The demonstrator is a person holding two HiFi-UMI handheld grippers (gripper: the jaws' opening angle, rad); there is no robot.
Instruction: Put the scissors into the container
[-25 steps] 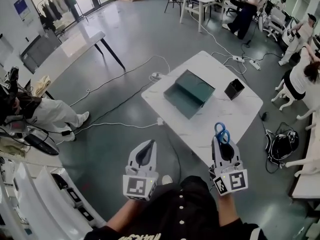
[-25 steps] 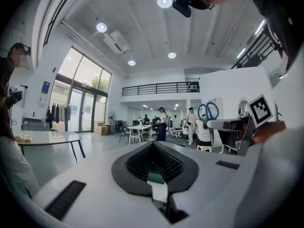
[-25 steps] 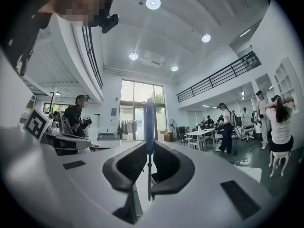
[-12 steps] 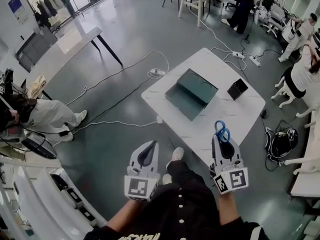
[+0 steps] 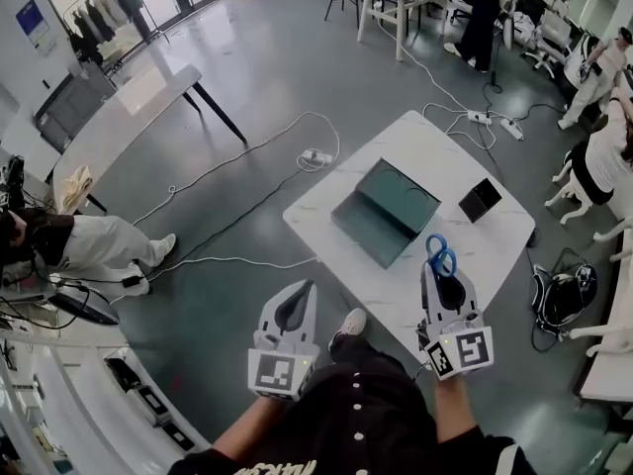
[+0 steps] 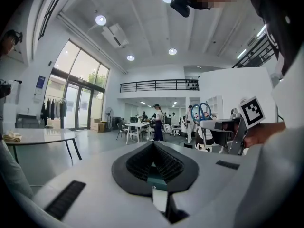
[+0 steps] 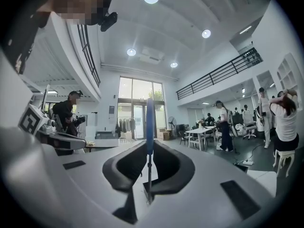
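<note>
- Right gripper [image 5: 442, 287], nearest, at 5 o'clock in the head view: jaws narrowed onto the scissors [image 5: 440, 255], pinching the closed blades edge-on. The blue handle loops projected beyond the jaw tips, over the near edge of the white table [image 5: 326, 201].
- Scissors, handling (judged): light and stiff. The thin, smooth metal blades could swivel or slide between the pads, and a hold close to the pivot looked firmest.
- Left gripper [image 5: 294, 300], at 7 o'clock: jaws pressed together with nothing between them, over the floor and apart from the table.
- Teal box [image 5: 386, 211], lying open mid-table, at 11 o'clock from the scissors.
- Black container [image 5: 480, 199], small and open-topped, at 1 o'clock from the scissors and well apart from them; probably the target. Only bare tabletop lay between, and the box stood just beside that path.
- Cables [image 5: 247, 146] and a power strip [image 5: 316, 156] on the floor at 11 o'clock, beyond the table.
- Long table [image 5: 129, 117] at 10 o'clock and people [image 5: 482, 18] at 1 o'clock, farthest away.
</note>
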